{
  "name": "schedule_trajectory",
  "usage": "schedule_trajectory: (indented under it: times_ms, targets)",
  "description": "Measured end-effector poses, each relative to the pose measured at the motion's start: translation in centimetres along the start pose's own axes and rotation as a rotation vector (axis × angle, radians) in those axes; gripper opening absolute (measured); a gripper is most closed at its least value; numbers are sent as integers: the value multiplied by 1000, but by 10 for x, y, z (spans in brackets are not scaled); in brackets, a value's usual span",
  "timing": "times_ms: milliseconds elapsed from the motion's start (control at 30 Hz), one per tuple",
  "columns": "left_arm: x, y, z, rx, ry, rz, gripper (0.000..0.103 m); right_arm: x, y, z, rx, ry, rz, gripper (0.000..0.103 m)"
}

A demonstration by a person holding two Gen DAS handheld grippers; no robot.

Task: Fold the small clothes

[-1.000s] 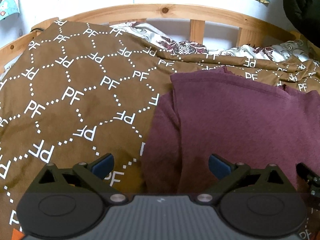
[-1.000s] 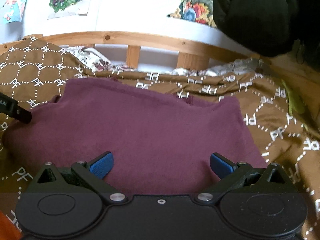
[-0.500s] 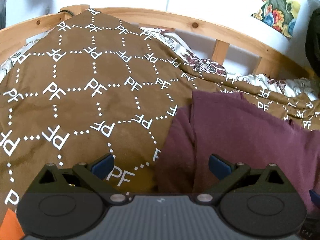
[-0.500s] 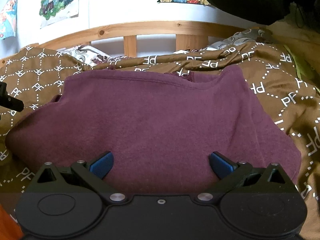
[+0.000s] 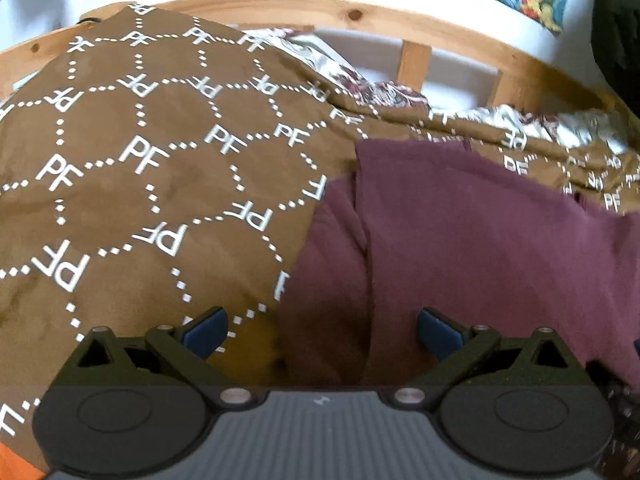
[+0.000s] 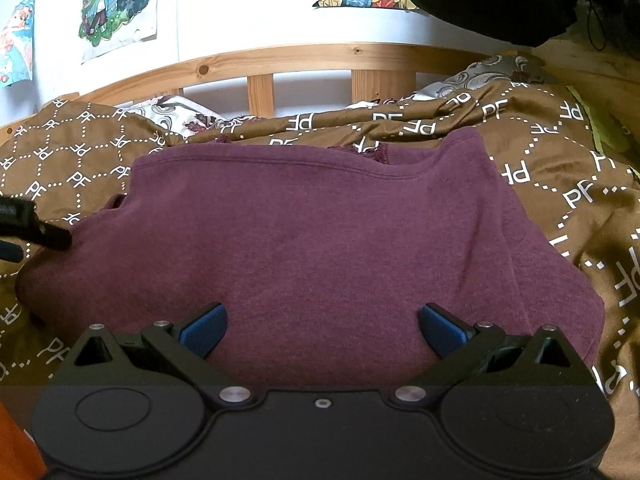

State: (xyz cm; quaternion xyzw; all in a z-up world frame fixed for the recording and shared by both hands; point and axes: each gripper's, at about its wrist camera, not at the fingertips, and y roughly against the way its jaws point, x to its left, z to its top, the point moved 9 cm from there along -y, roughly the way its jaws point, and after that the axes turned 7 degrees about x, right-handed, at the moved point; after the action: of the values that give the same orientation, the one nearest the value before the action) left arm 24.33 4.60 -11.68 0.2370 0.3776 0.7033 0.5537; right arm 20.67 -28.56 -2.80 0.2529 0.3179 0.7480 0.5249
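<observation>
Two grippers, both spread wide, nothing held. Left gripper (image 5: 322, 330) hangs over the left margin of the maroon garment (image 5: 480, 248), one blue pad above the brown "PF" bedspread (image 5: 132, 184), the other above maroon cloth; the garment's left edge runs between the pads. Right gripper (image 6: 322, 330) sits squarely over the garment's near middle, both pads above cloth; whether either tool touches the fabric cannot be told. Garment lies flat on the bedspread, already partly folded by the look of it: a layered flap runs along its left side in the left wrist view, and a stitched hem or neckline edge lies along the far side toward the wooden bed rail (image 6: 304, 58). Long axis appears to run left-right across both views. A dark tool tip, likely the left gripper, shows at the left border of the right wrist view, just beside the garment's left end. Key relation: garment lies ahead of and below both tools, left end nearer the left hand, right end (image 6: 560, 280) nearer the right. Judgement: next fold likely takes an end or the near edge; each hand suits its own side.
</observation>
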Motion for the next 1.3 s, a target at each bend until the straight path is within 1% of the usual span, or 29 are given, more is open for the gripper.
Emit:
schedule_trajectory:
  times_ms: [100,167,300,467,567,667,733,767,800,833,867,900,967,1000,1100,1200,1267,1300]
  targets:
    - [-5,-1,-3,-3,-24,-10,102,0,0,0,-1,0,0,103]
    - [-8,-2,-4,0,-34,-39,102,0,0,0,-1,-1,0,103]
    - [-10,-8,-7,47,4,-105,102,0,0,0,0,4,-5,103]
    - [-9,-17,-7,65,12,-109,102,1,0,0,0,5,-7,103]
    - [-8,-23,-5,70,2,-112,103,1,0,0,0,5,-7,103]
    - [-9,-28,-5,82,-34,-126,103,2,0,1,1,8,-10,103]
    - [-8,-27,-4,90,-21,-134,103,3,0,1,2,13,-15,103]
    - [-8,-26,-3,90,-9,-134,101,3,0,1,2,14,-17,103]
    - [-8,-25,-3,87,-2,-132,93,3,0,1,2,15,-18,103]
    - [-9,-22,-2,82,-1,-133,89,3,0,1,2,14,-17,103]
    - [-11,-19,-2,76,-10,-141,78,4,0,1,2,13,-17,103]
    - [-16,-17,-1,74,-28,-158,64,4,0,1,2,13,-17,103]
    - [-21,-12,0,74,-39,-168,50,3,0,1,2,13,-17,103]
    - [-22,-9,1,71,-38,-167,38,3,0,1,1,12,-16,103]
    - [-25,-3,7,68,-23,-162,25,3,3,1,8,14,-18,103]
    - [-35,9,14,43,-30,-152,22,4,10,3,21,58,-31,103]
    - [-48,23,23,-12,-87,-148,21,2,18,7,21,83,-32,102]
    - [-55,31,28,-46,-119,-158,21,-1,25,11,-3,81,-36,102]
